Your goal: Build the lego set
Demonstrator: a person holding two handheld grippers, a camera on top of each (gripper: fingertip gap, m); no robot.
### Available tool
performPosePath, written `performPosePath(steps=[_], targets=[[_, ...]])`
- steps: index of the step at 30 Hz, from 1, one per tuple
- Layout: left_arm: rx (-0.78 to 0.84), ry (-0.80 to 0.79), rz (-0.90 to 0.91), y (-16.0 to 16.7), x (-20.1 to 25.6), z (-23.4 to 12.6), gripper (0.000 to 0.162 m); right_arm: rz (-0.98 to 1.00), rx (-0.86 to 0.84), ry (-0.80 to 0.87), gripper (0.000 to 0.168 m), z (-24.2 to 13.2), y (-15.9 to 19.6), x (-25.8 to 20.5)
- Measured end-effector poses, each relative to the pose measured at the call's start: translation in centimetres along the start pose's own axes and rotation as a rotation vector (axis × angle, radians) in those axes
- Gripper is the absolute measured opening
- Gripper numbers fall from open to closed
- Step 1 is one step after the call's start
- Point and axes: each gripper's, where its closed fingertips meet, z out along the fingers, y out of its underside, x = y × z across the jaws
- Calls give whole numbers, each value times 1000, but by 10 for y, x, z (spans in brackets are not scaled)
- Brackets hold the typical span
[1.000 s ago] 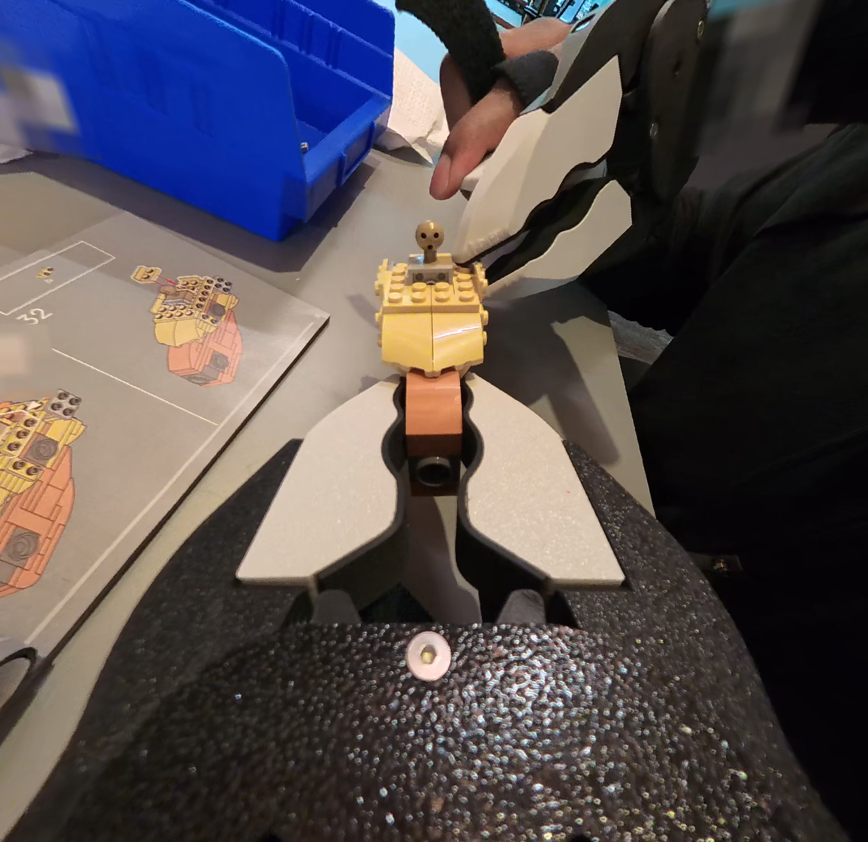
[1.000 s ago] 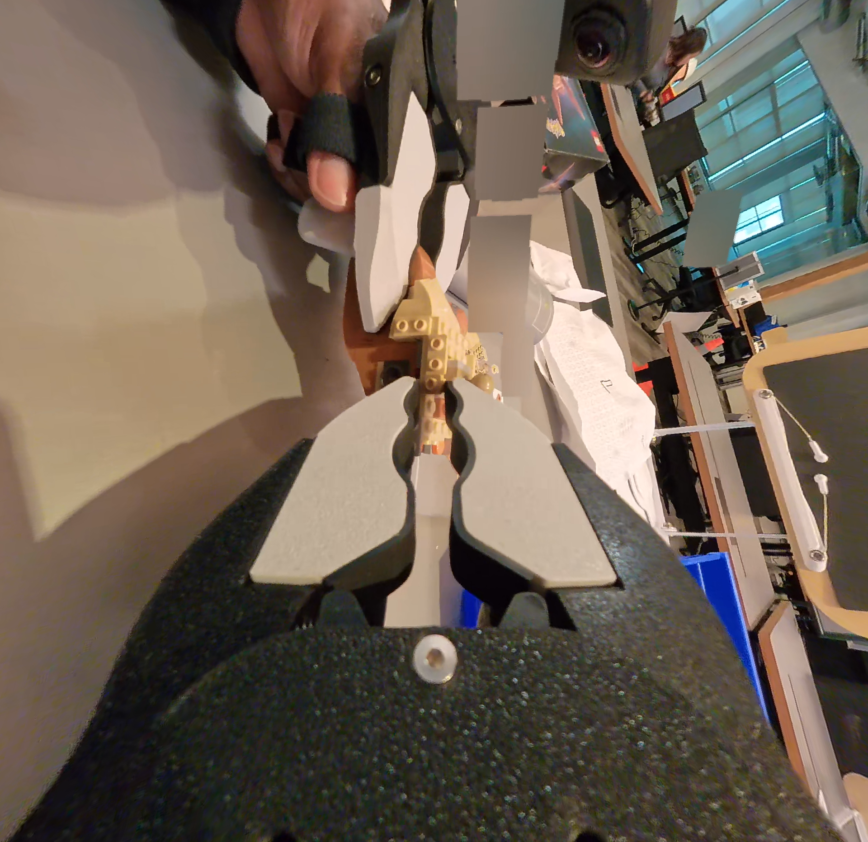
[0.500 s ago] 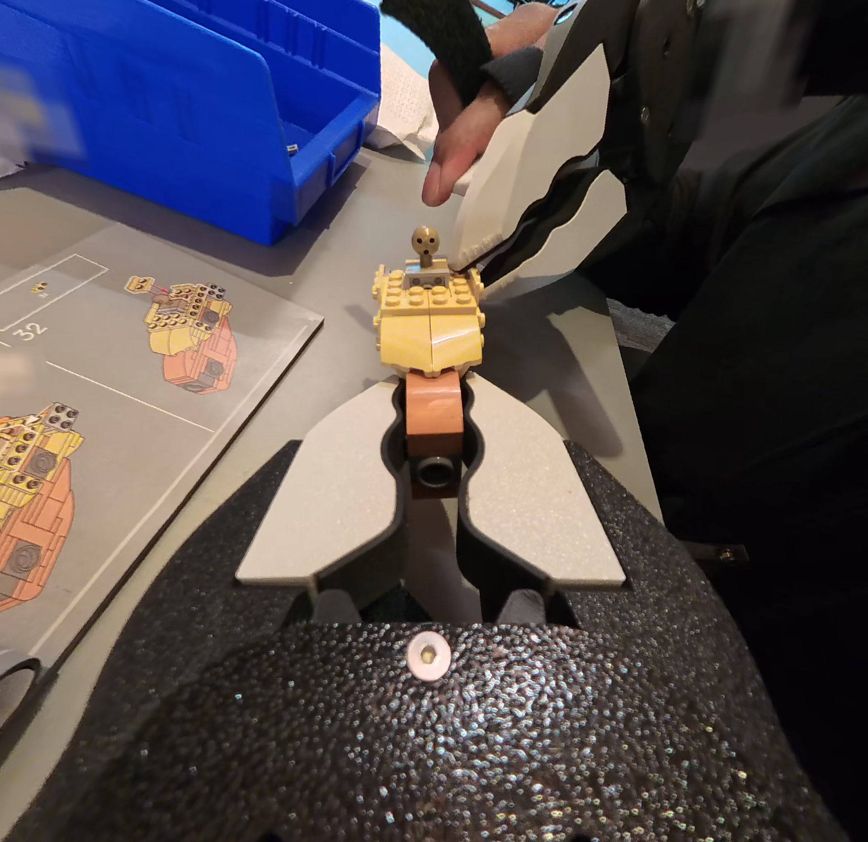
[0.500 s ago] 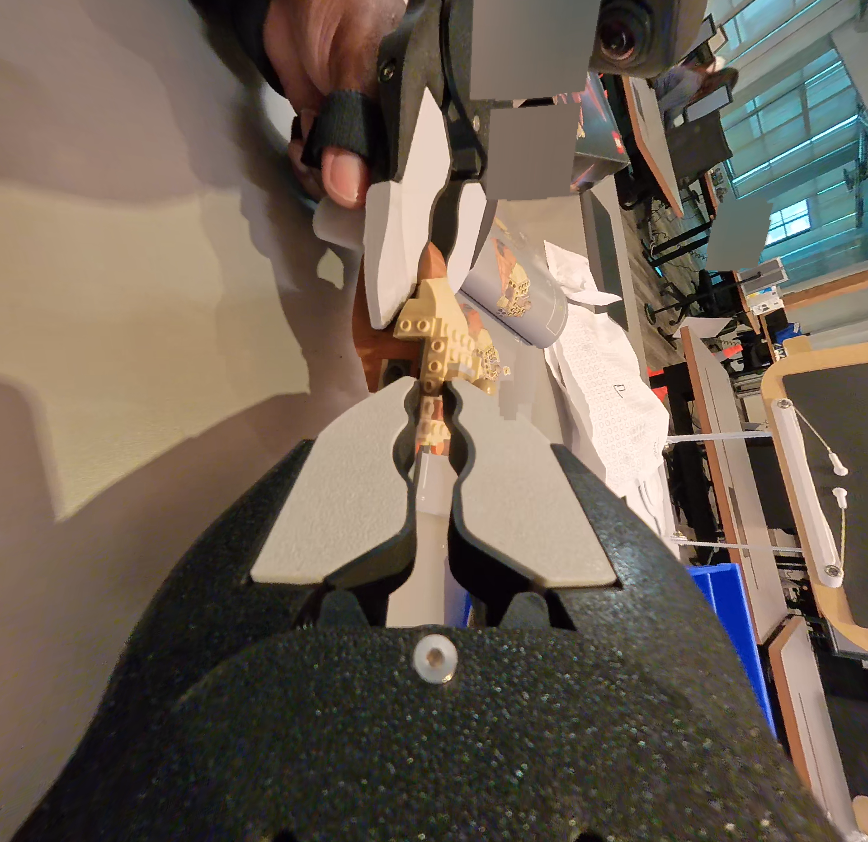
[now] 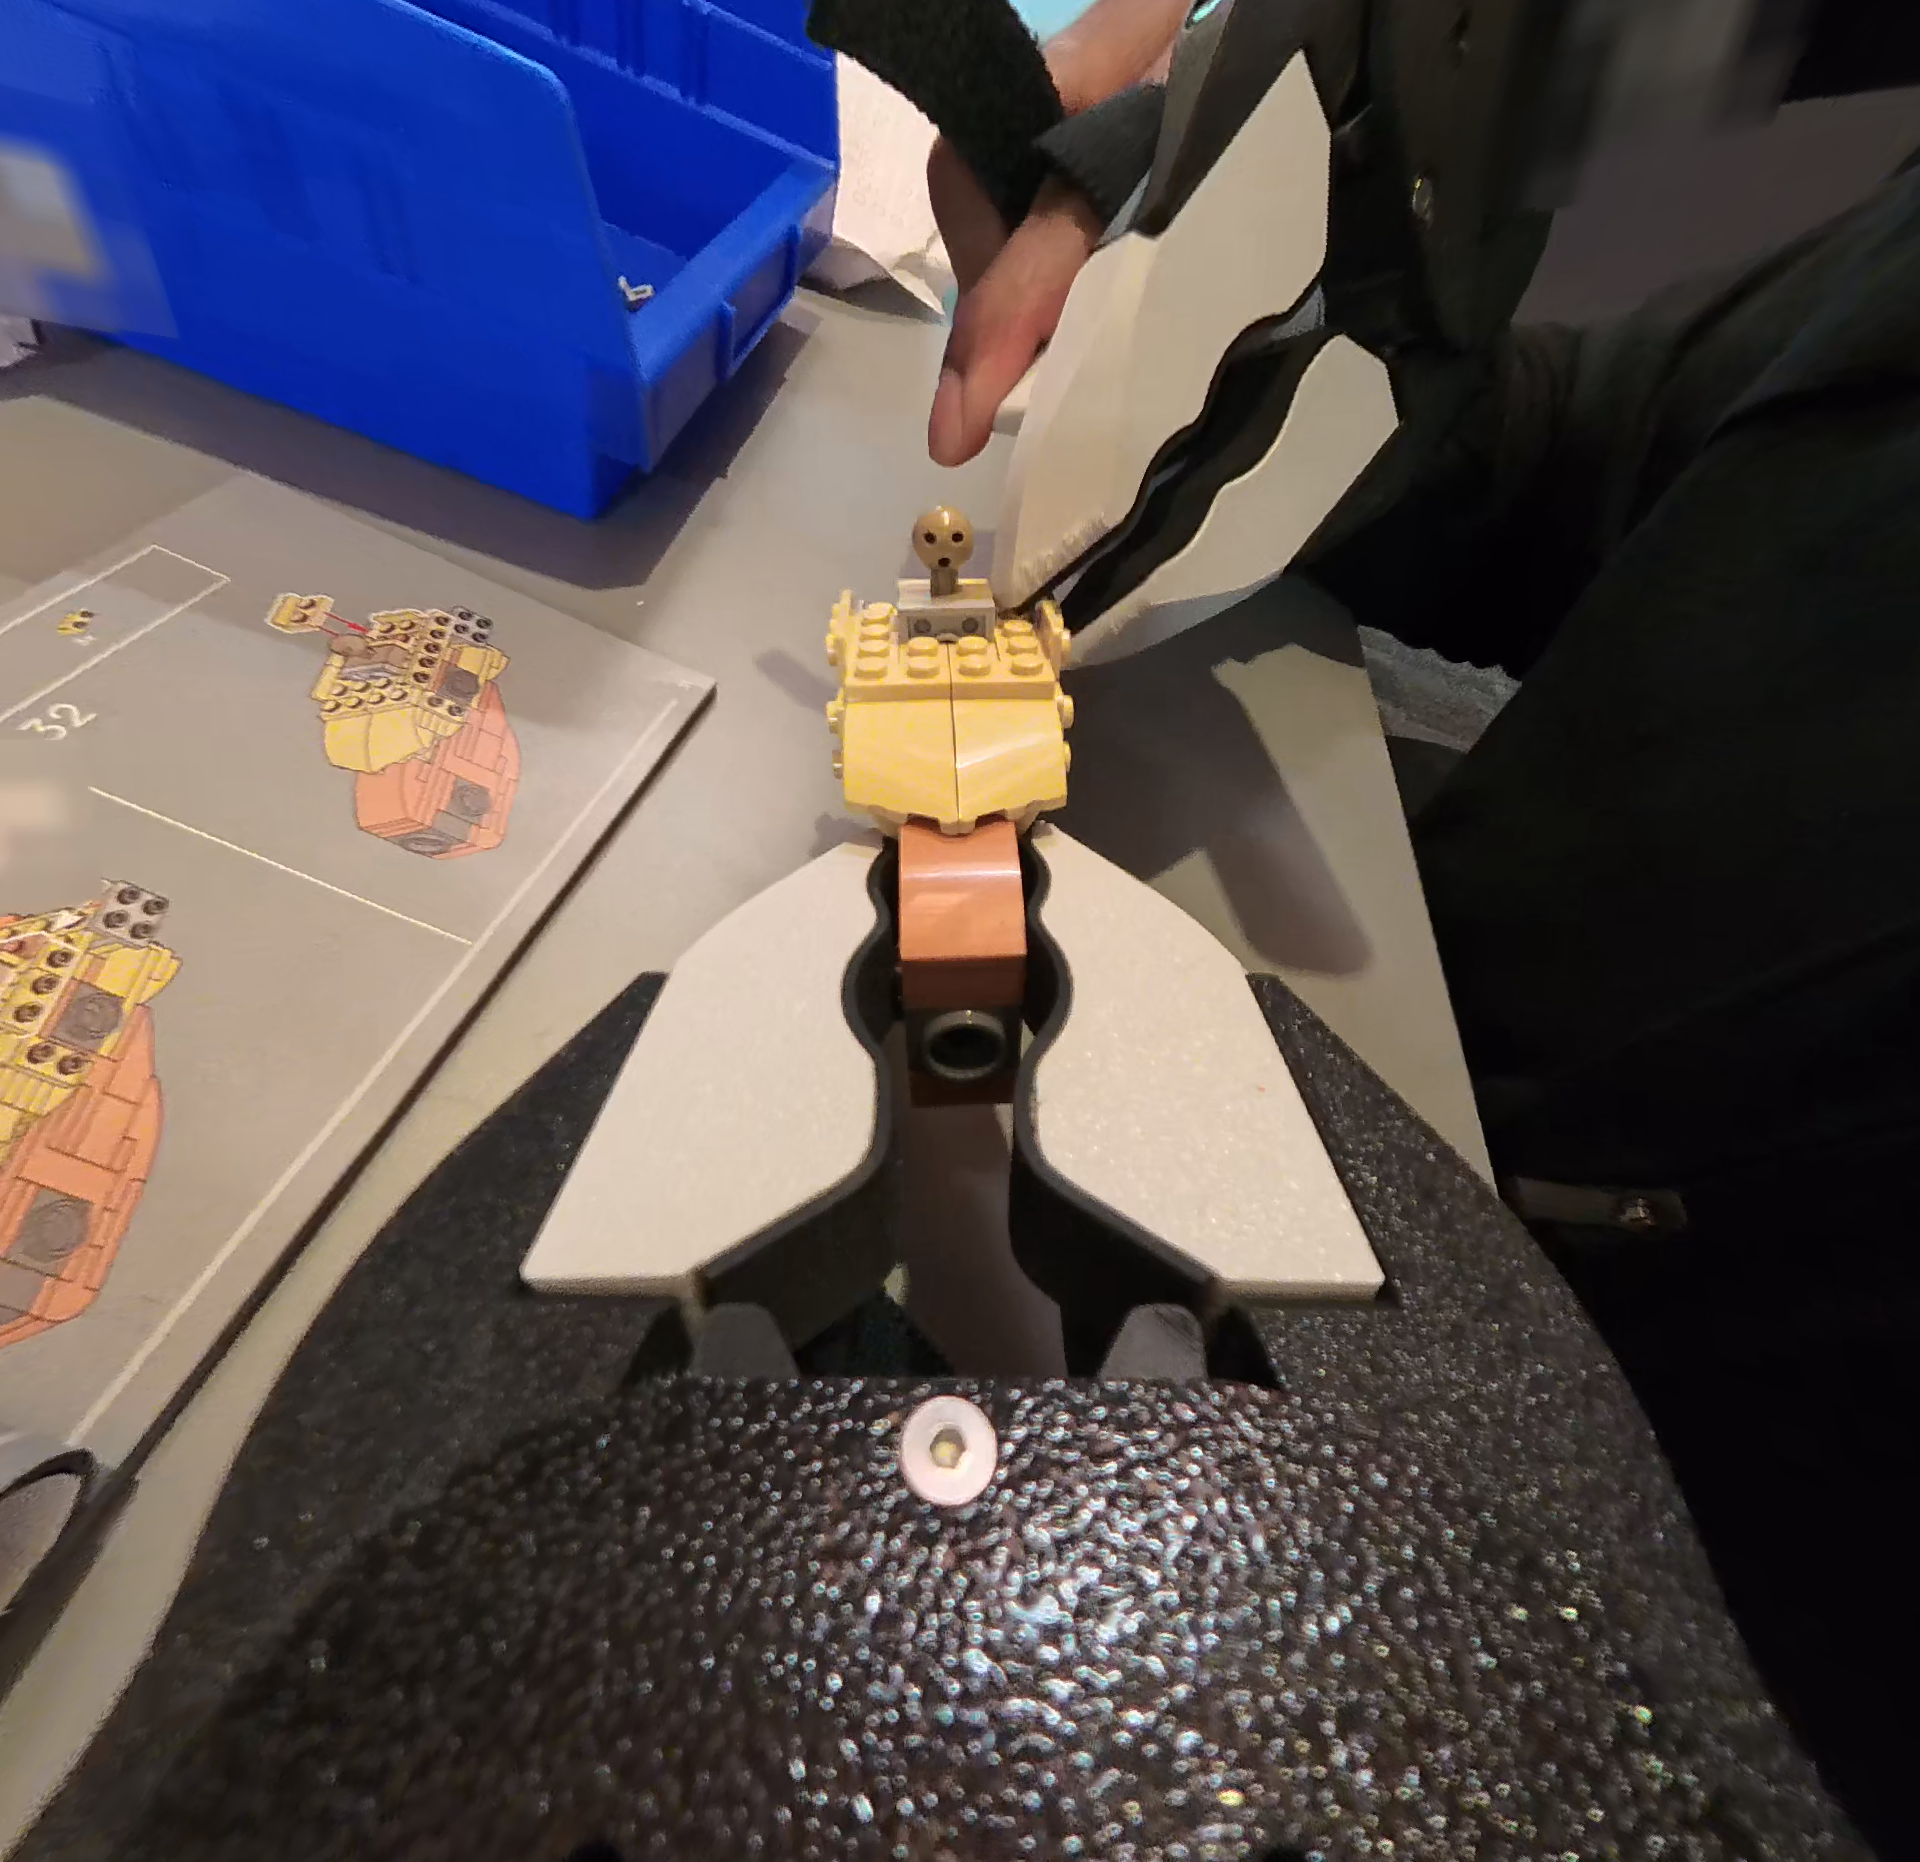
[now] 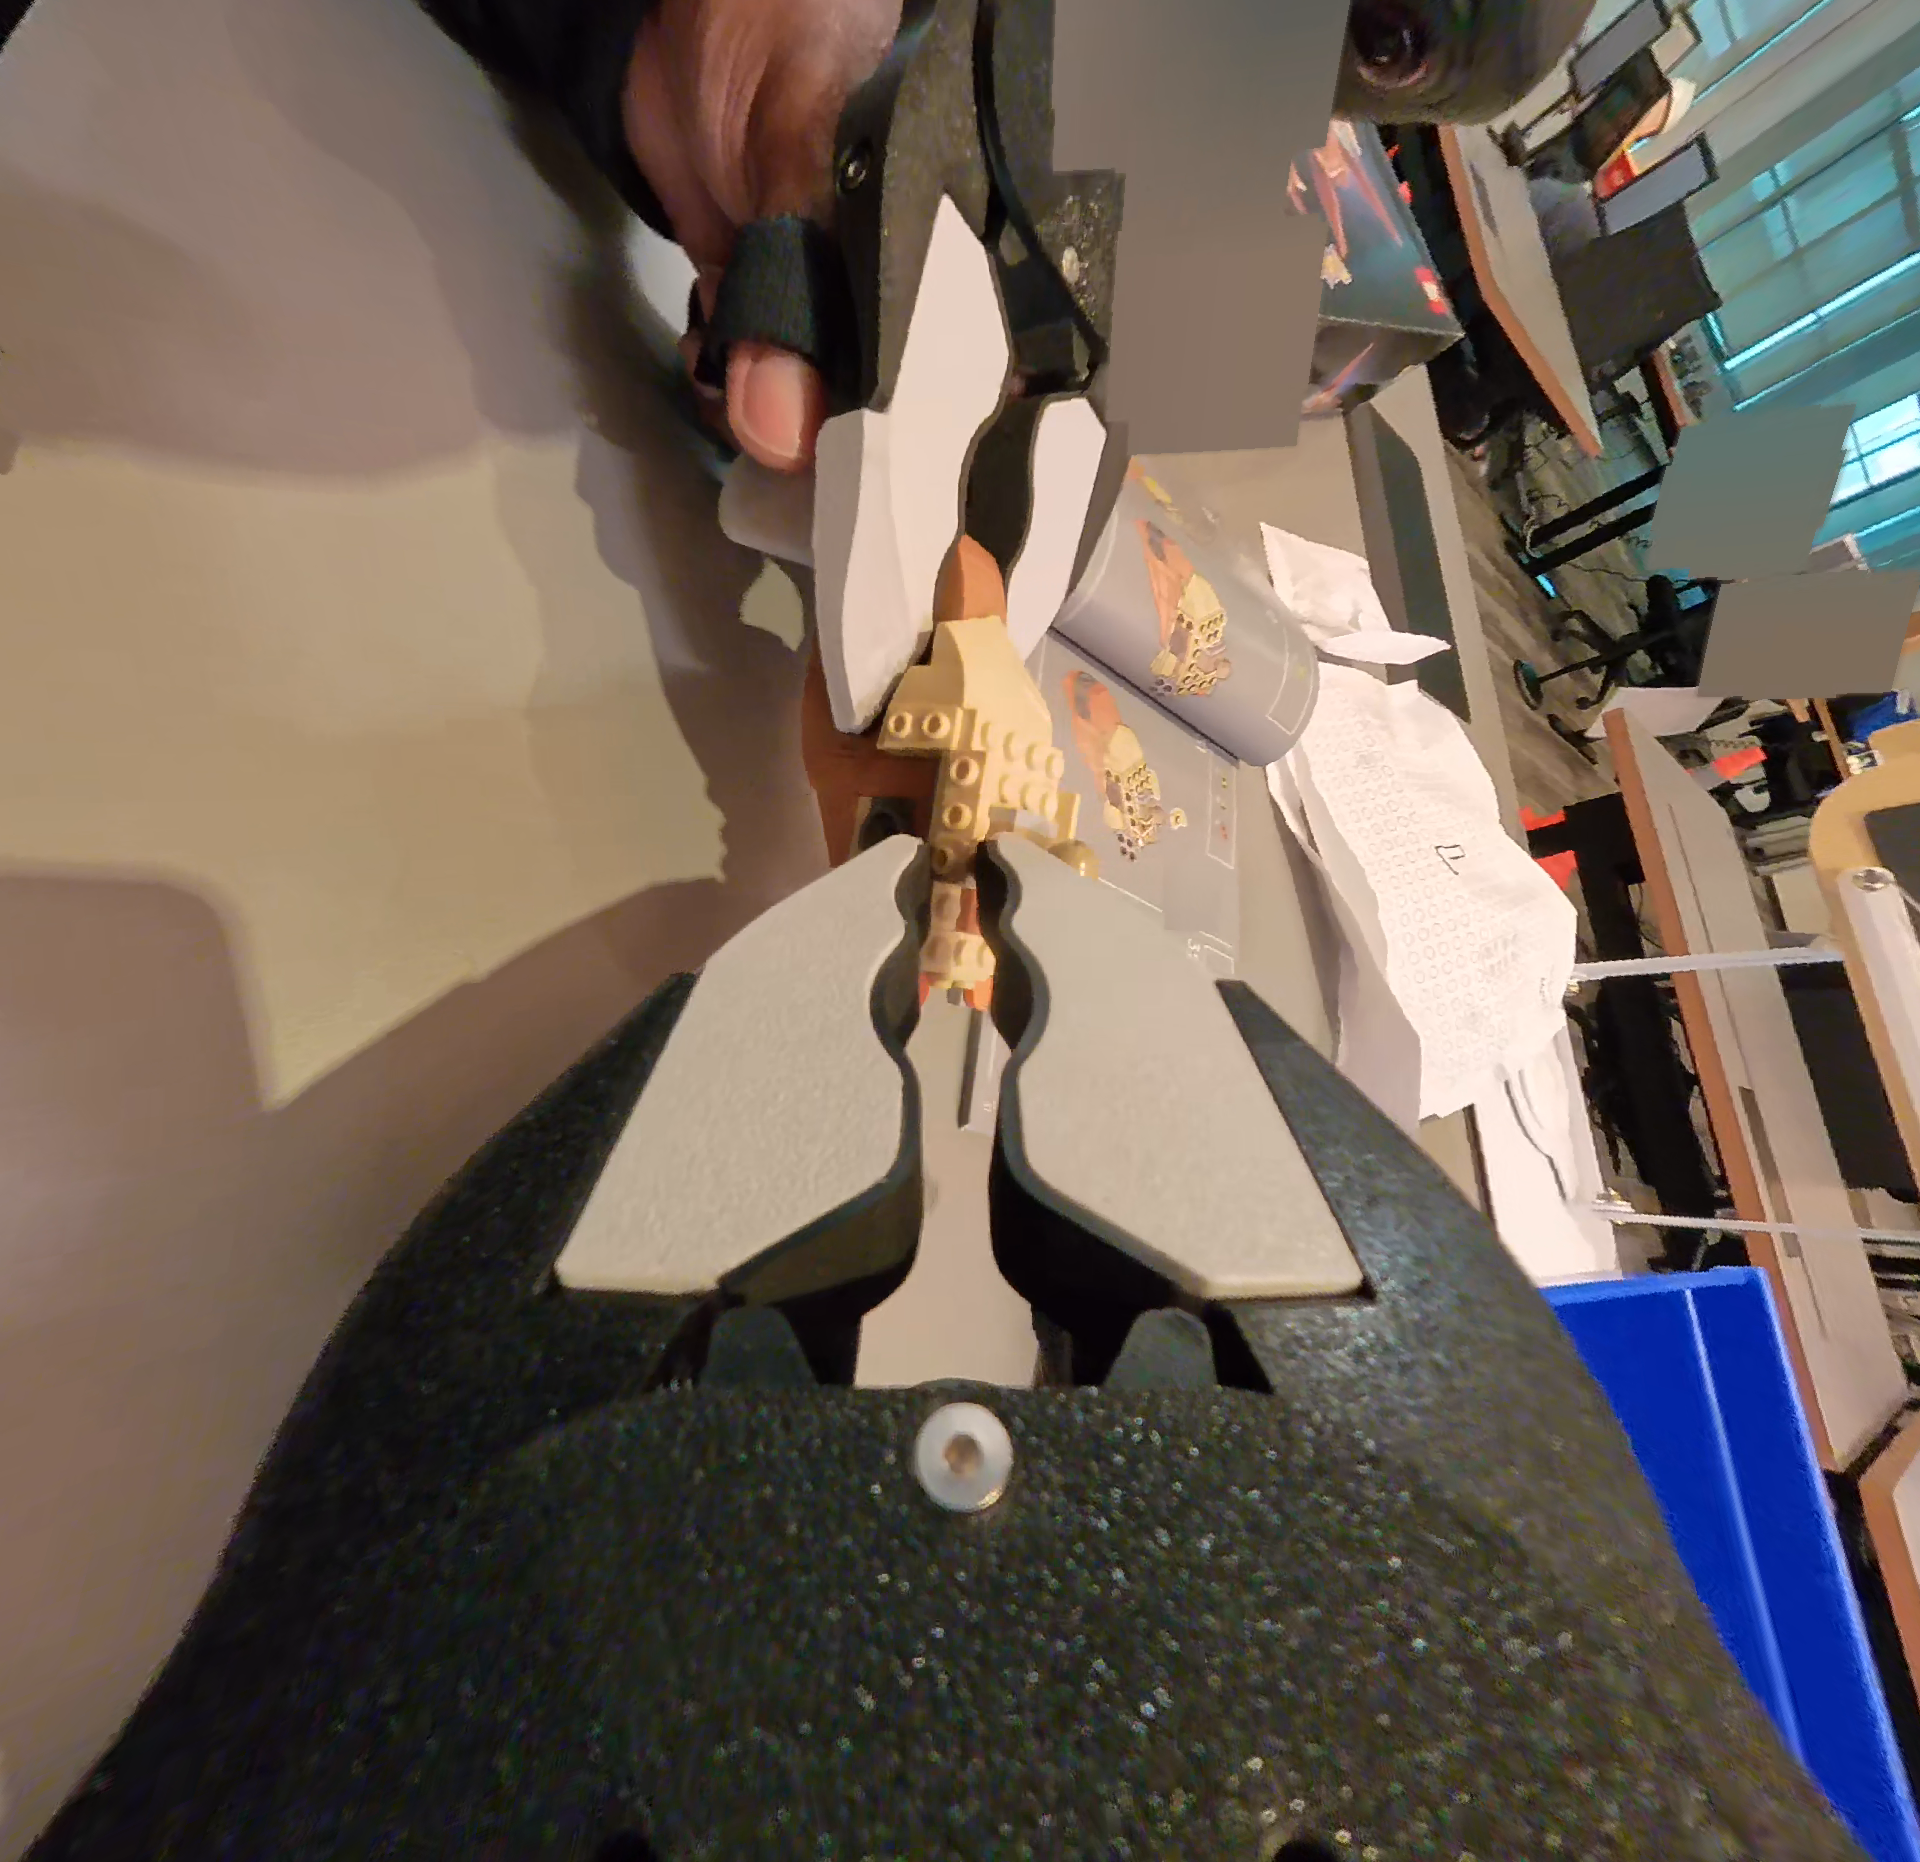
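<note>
The lego model (image 5: 951,752) has a tan studded top on a brown base, with a small tan ball piece (image 5: 942,536) on a grey brick at its far end. My left gripper (image 5: 961,856) is shut on the brown base and holds the model just above the grey table (image 5: 1299,773). My right gripper (image 5: 1049,607) comes in from the upper right and its tips meet the model's far right corner. In the right wrist view the right gripper (image 6: 956,856) is shut on a tan plate edge of the model (image 6: 977,773). The left gripper (image 6: 951,669) is opposite.
An open instruction booklet (image 5: 260,825) lies on the table at the left and a blue bin (image 5: 416,202) stands behind it. A person's hand (image 5: 987,337) and dark clothing (image 5: 1662,877) fill the right. Crumpled white paper (image 6: 1434,877) lies past the booklet. The tips of both grippers are at nearly the same place.
Both grippers keep their hold. The right gripper has shifted slightly left at the model's far corner and tilted more upright. The model has barely moved.
</note>
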Motion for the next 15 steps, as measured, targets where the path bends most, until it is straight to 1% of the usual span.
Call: performPosePath(steps=[4,8,10,12,15], targets=[[45,42,-64,-6,0,-2,19,80,63,20,9,-3,-5,8],[64,49,-92,-8,-3,-4,19,131,107,49,22,-11,-8,15],[80,65,-98,-10,-3,-6,19,162,108,58,25,-13,-6,18],[83,87,-67,-11,-1,-8,19,225,111,61,27,-15,-2,24],[73,74,59,-12,0,-9,19,351,136,48,27,-17,-1,35]])
